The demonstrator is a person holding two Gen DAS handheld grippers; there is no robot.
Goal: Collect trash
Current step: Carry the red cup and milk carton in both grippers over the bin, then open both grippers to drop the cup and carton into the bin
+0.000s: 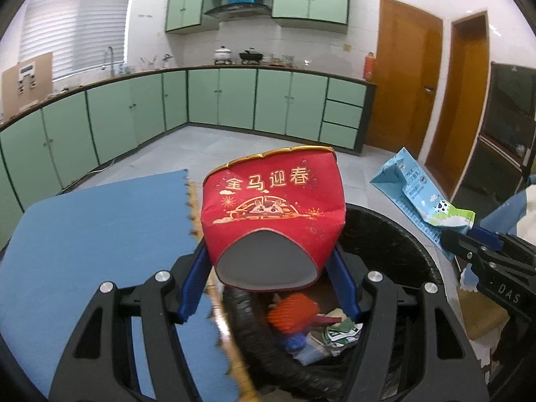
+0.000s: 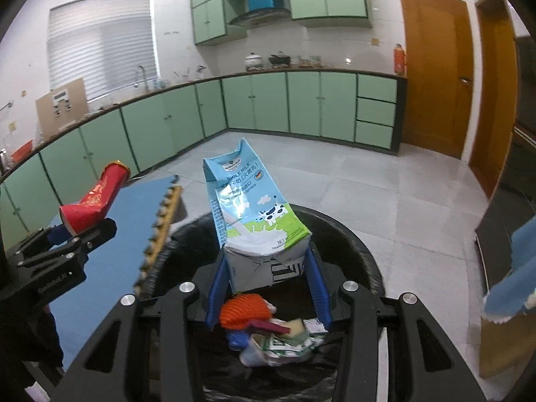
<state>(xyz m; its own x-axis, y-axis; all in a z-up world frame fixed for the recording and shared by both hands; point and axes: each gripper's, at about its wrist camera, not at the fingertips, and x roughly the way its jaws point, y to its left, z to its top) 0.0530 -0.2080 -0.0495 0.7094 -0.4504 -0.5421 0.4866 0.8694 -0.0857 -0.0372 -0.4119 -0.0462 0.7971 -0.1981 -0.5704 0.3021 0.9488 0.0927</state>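
Trash already fills the bottom of the black bin (image 2: 351,244) nearest the cameras: an orange mesh net (image 2: 246,310), a blue bottle cap and torn green-and-white wrappers. At nine o'clock from the bin lies a blue foam mat (image 1: 100,234) with a toothed tan edge. Beyond spreads pale grey floor tile (image 2: 368,181), then a run of mint-green base cabinets (image 1: 234,100) curving along the walls. A stove with a white pot and a dark wok stands at twelve o'clock, upper cabinets and a range hood hang above, a shuttered window sits at ten o'clock, and brown wooden doors (image 1: 407,80) at two o'clock.

Left gripper (image 1: 268,258) tilts downward over the bin, its blue pads clamped on a squashed red paper cup (image 1: 271,207) with gold lettering. Right gripper (image 2: 264,268), at three o'clock from the left one, also slopes down above the bin, pinching a dented blue milk carton (image 2: 248,207) by its base.
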